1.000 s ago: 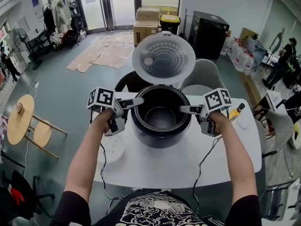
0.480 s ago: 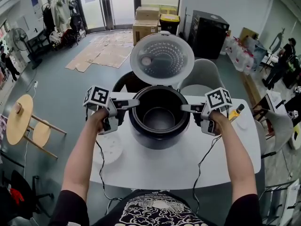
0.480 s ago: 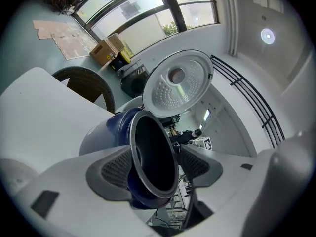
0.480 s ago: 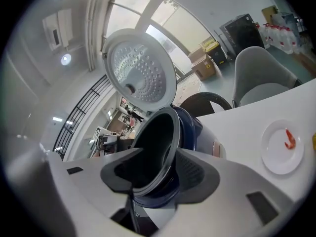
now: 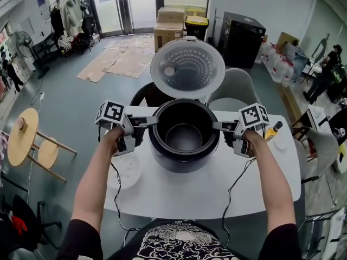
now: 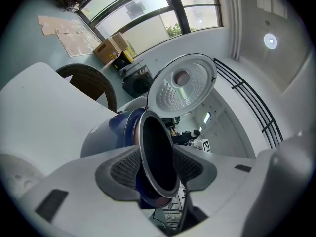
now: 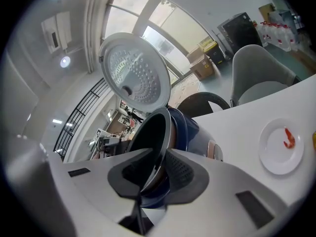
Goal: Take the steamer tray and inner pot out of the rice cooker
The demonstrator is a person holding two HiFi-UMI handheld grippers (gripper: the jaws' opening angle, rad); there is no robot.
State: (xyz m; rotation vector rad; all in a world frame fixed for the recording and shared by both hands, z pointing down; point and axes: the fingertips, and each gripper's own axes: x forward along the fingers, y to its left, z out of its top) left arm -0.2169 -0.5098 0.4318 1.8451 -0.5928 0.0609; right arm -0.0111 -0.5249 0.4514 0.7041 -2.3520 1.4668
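The left gripper (image 5: 147,121) and right gripper (image 5: 218,126) have just closed, and each now pinches the pot (image 5: 184,137) rim. The pot appears ready to lift.

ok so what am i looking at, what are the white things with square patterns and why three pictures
No robot: a person holds a grasping tool in each hand; the patterned cubes are part of them. The head view is from a camera on the person's head, looking down; the other two are from cameras on each tool, looking along its jaws. On the white table stand a rice cooker, lid up, and a small plate. The left tool and right tool have the inner pot's rim between their jaws, which have just been closing. The right looks pinched on it; the left I cannot tell.
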